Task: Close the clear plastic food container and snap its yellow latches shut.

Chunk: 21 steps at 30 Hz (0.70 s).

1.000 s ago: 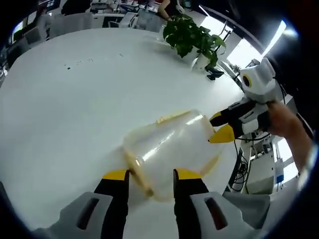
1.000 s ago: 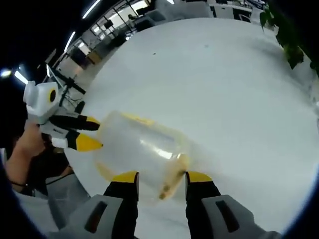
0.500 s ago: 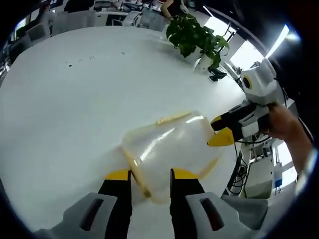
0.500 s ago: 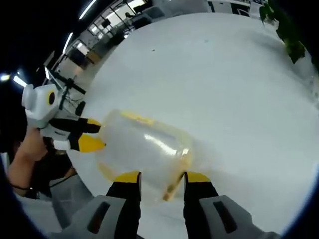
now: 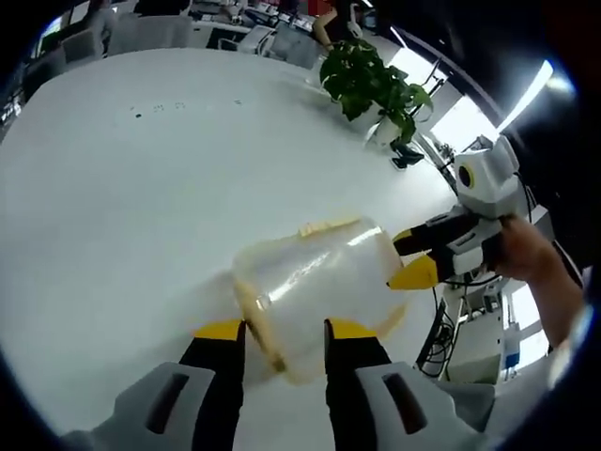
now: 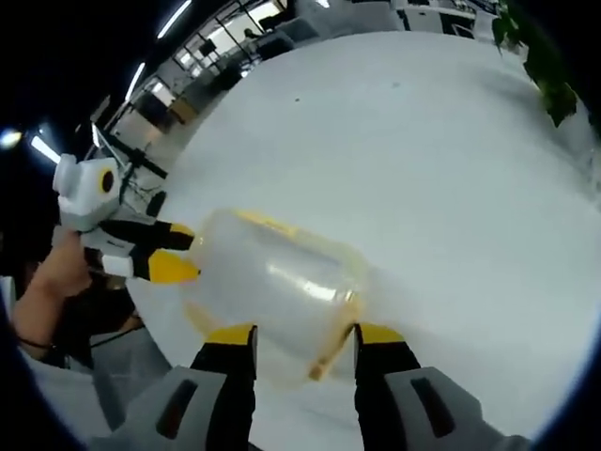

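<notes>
One clear plastic food container [image 5: 315, 287], lidded, is set on the white counter [image 5: 122, 188]. It is bracketed at opposite ends by the left hand-held gripper [image 5: 277, 331] and right hand-held gripper [image 6: 299, 334], jaws parted, apparently steadying it; yellow latches [image 5: 258, 324] appear unsnapped.

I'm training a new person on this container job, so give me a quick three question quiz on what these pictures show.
1. True or false: the container rests on a white table.
2. What colour are the latches? A red, B yellow, C blue.
3. What stands at the table's far edge in the left gripper view?

Key: 1 true. 2 B. 3 a potted plant.

Both the left gripper and the right gripper stand open at the container's ends.
</notes>
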{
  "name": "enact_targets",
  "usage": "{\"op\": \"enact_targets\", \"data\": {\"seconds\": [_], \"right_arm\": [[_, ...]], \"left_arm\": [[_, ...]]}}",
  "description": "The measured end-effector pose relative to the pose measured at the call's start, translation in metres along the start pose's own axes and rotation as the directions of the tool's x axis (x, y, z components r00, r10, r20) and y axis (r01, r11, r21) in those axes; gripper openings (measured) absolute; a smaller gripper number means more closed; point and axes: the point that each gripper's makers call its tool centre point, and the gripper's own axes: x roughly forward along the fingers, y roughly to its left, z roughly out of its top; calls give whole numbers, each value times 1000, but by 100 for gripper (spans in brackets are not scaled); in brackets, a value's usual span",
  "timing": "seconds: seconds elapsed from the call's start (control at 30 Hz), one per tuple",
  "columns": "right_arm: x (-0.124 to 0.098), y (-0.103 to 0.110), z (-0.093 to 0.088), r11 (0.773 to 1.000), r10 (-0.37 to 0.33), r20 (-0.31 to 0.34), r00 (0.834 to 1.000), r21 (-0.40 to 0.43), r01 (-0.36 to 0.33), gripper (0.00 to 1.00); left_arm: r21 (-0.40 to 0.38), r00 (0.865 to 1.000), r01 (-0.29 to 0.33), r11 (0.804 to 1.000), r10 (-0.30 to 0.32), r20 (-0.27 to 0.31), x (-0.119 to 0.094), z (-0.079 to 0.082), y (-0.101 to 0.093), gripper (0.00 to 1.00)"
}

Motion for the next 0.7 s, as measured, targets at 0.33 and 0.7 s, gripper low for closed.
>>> {"op": "enact_targets", "data": {"seconds": [0.33, 0.7], "right_arm": [[-5, 0, -1, 994, -13, -45, 999, -109, 8, 41], [-12, -4, 3, 973, -51, -89, 995, -229, 29, 41]], "left_arm": [[164, 999, 31, 986, -24, -42, -4, -6, -6, 38], [300, 995, 33, 953, -2, -104, -12, -7, -1, 38]]}}
